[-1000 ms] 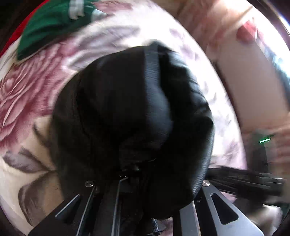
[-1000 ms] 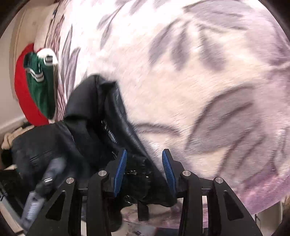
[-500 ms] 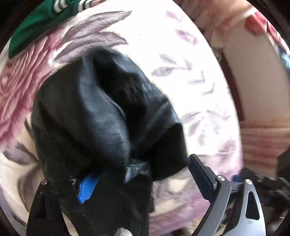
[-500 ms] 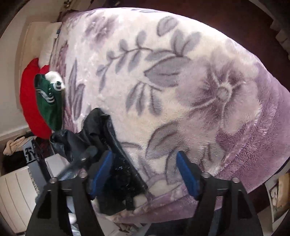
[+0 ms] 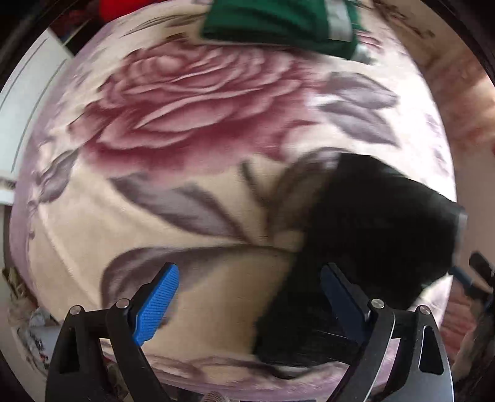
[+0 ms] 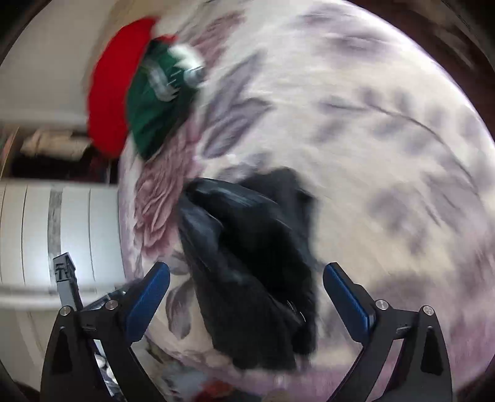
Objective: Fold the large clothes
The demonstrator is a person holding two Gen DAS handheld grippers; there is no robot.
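Observation:
A black leather jacket (image 6: pixel 247 266) lies bunched in a heap on the floral blanket (image 6: pixel 371 139) near the bed's front edge. In the left wrist view the jacket (image 5: pixel 377 222) sits at the lower right, beside and partly behind the right finger. My left gripper (image 5: pixel 250 297) is open above bare blanket (image 5: pixel 185 130), nothing between its blue pads. My right gripper (image 6: pixel 246 297) hovers over the jacket with its jaws still opening wide; the heap shows between the fingers below them, but the pads do not touch it.
A folded green garment with white stripes (image 6: pixel 154 102) rests on a red cushion (image 6: pixel 114 89) at the far side of the bed; the green garment (image 5: pixel 278 21) also shows at the top of the left wrist view. A white cabinet (image 6: pixel 46 232) stands left of the bed.
Both grippers let go of the black jacket and opened wide. The left one swung away sideways over bare blanket; the right one rose above the dropped heap.

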